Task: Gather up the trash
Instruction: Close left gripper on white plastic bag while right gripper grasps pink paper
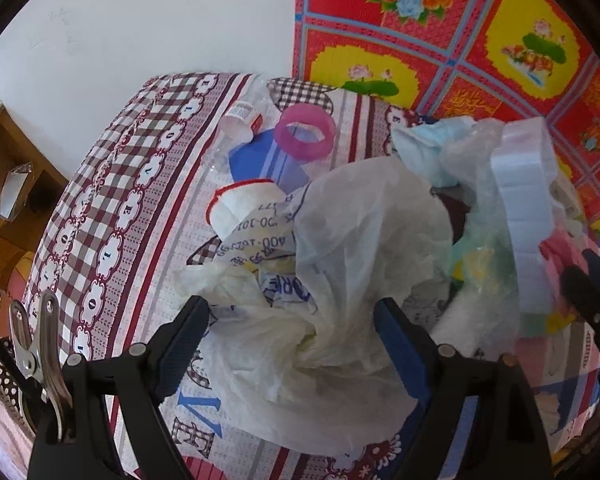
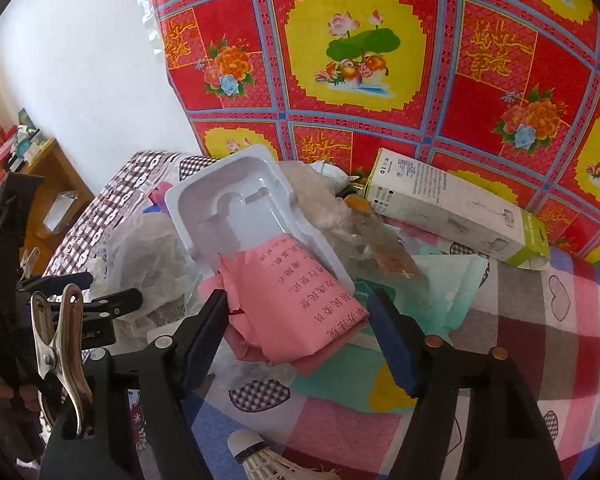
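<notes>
On the patterned bedspread (image 1: 112,184) lies a heap of trash. My left gripper (image 1: 290,320) is open, pointing steeply down, its fingers either side of a crumpled white plastic bag (image 1: 352,264) without pressing on it. My right gripper (image 2: 296,312) is also open, and a folded pink printed paper (image 2: 300,304) lies between its jaws, filling most of the gap. Just behind the pink paper a white moulded plastic tray (image 2: 236,204) leans. In the left wrist view the tray's edge (image 1: 524,208) stands at the right, with the right gripper's fingers (image 1: 592,288) beside it.
Behind the bag lie a pink ring (image 1: 306,132), a blue sheet (image 1: 256,160), a red-rimmed paper cup (image 1: 236,208) and a blue face mask (image 1: 428,148). A white-green carton (image 2: 452,208), teal paper (image 2: 440,292) and a shuttlecock (image 2: 260,456) surround the right gripper. A red floral cloth (image 2: 380,60) rises behind, a wooden shelf (image 2: 56,184) stands at left.
</notes>
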Tool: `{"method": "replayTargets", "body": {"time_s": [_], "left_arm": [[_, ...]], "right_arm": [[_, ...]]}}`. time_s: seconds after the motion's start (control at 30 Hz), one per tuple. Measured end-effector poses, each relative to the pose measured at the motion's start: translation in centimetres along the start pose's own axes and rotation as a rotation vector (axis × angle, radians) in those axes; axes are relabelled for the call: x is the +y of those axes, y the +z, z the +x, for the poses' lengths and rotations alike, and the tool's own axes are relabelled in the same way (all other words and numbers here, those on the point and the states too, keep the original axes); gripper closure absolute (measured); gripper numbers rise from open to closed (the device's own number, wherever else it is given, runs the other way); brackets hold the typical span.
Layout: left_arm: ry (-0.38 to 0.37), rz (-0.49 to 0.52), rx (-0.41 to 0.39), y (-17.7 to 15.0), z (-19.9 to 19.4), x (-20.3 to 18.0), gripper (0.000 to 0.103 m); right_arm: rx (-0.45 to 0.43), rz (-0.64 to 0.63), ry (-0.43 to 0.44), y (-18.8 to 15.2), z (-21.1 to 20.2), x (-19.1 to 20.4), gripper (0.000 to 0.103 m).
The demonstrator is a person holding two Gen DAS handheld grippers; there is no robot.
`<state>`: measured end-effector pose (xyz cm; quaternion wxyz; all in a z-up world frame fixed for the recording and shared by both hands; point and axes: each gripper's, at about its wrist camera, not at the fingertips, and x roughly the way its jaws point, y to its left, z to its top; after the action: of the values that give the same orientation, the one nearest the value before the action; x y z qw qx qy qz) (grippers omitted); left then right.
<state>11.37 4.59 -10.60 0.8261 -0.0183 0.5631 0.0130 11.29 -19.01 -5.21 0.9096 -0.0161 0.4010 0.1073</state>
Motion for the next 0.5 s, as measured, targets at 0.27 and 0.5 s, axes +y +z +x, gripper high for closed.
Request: {"method": "replayTargets", "body": {"time_s": [0.27, 0.5], "left_arm": [[-0.007, -0.005, 0.014, 0.0, 1.7, -0.1, 0.014], [-0.022, -0.013, 0.016, 0.2, 2.2, -0.1, 0.014]], "right_arm": [[0.022, 0.025, 0.004, -0.6, 0.4, -0.4, 0.034], [0.032, 0.058, -0.006, -1.1, 0.7, -1.0, 0.044]]}}
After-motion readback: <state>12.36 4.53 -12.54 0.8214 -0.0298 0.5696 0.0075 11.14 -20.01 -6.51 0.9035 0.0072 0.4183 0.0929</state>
